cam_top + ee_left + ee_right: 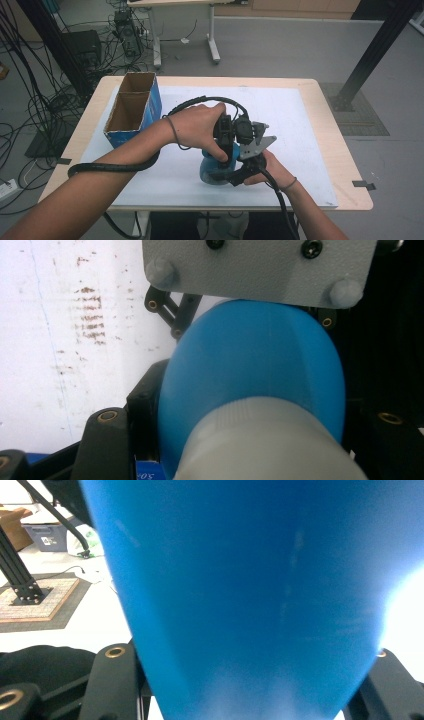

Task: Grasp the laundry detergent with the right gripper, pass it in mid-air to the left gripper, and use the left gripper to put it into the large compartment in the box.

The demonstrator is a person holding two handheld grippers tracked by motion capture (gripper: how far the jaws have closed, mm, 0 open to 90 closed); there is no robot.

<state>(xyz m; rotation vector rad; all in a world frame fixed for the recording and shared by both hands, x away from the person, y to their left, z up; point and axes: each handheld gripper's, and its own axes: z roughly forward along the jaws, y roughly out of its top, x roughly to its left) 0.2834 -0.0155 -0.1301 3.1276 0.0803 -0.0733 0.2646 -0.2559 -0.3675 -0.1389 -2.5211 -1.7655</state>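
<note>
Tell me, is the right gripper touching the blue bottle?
Touching. In the right gripper view, the blue bottle sits between both black jaws of the right gripper, with no gap on either side.

High view: fixed overhead, facing forward and down, taking in the whole table and floor beyond. Left gripper view: rides the gripper, pressed close against the blue bottle, white surface at frame left. Right gripper view: equally close, the bottle central. All three share that bottle.
</note>
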